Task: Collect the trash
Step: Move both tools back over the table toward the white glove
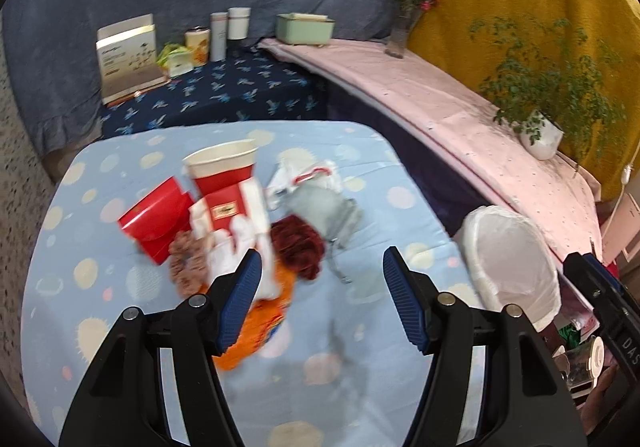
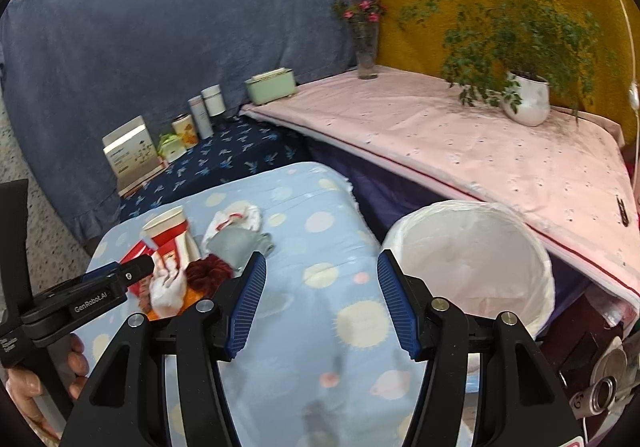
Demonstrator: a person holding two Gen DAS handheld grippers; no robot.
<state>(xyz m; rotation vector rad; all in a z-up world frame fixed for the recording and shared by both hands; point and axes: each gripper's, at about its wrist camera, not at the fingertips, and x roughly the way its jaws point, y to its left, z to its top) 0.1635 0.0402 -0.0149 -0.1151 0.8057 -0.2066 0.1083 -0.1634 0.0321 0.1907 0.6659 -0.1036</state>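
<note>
Plainly, from the left wrist, the left gripper (image 1: pixel 322 275) hangs with jaws apart and empty above the bench (image 1: pixel 360 347); the trash pile (image 1: pixel 240 219) lies just beyond. From the right wrist, the right gripper (image 2: pixel 322 283) gapes empty too, beside the lined bin (image 2: pixel 472 259).

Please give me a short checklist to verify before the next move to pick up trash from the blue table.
1. Left gripper open, nothing between its fingers: ok.
2. Right gripper open, nothing held: ok.
3. Trash bin beside the table, bag-lined, mouth unobstructed: ok.
4. Trash pile reachable: paper cup, red box, orange wrapper lie close together: ok.
5. Which pile items are trash, such as the gray cloth: cannot tell.
</note>
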